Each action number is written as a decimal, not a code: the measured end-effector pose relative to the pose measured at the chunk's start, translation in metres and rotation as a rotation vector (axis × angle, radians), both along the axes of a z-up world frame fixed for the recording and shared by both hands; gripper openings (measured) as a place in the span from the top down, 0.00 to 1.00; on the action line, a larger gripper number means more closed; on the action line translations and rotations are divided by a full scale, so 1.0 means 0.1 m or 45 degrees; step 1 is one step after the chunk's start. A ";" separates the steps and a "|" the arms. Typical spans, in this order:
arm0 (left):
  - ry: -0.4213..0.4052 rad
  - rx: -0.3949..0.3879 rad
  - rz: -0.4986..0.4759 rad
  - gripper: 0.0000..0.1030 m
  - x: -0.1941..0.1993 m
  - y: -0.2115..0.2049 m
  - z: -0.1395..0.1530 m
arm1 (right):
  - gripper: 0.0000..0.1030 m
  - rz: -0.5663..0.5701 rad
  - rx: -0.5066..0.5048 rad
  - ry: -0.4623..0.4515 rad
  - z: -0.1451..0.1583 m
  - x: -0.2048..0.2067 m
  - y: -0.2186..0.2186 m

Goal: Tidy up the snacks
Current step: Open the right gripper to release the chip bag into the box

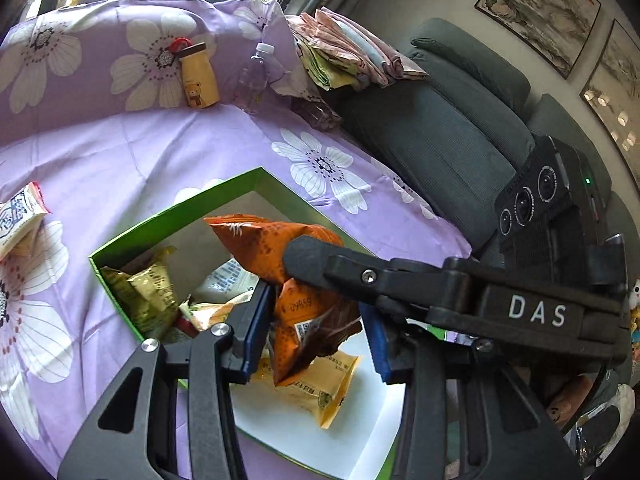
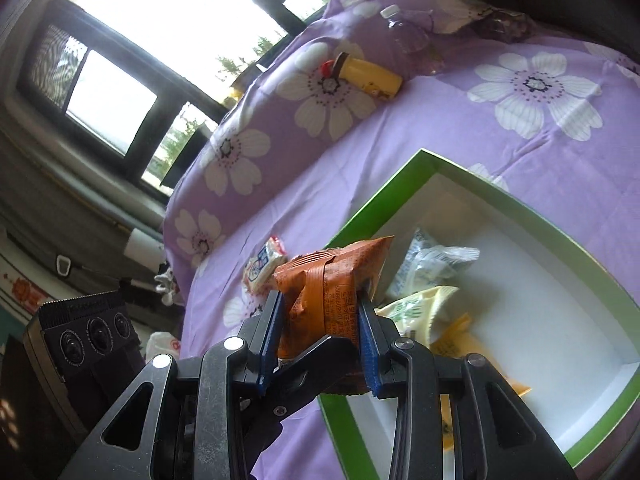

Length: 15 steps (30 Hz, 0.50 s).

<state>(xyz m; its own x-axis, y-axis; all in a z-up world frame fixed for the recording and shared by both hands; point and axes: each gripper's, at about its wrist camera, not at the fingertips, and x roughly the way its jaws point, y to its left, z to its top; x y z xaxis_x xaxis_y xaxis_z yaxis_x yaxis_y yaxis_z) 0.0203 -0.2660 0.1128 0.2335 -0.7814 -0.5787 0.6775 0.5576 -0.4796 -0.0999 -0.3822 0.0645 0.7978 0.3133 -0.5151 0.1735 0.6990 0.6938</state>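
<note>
Floral bedsheet: green box, bottles perhaps.

One green box; one orange packet held above it — one yellow bottle; one clear bottle.

So there's this crinkly orange snack packet with dark print, held up over the open green box, crumpled where it's pinched at both ends. The box has a white inside and sits on the purple flowered sheet. Inside it: an olive-gold packet, a white-blue one, a yellow one. Another white packet lies outside, near the box.
</note>
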 end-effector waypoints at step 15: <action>-0.013 -0.009 0.149 0.12 -0.12 0.23 0.04 | 0.34 -0.173 -0.101 0.038 0.02 -0.12 -0.13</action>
<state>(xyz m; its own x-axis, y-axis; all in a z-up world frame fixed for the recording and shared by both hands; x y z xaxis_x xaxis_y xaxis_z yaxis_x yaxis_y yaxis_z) 0.0079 -0.2429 0.1170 0.3291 -0.7524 -0.5706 0.6126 0.6300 -0.4773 -0.1116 -0.3952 0.0664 0.8141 0.1606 -0.5580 0.2901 0.7201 0.6304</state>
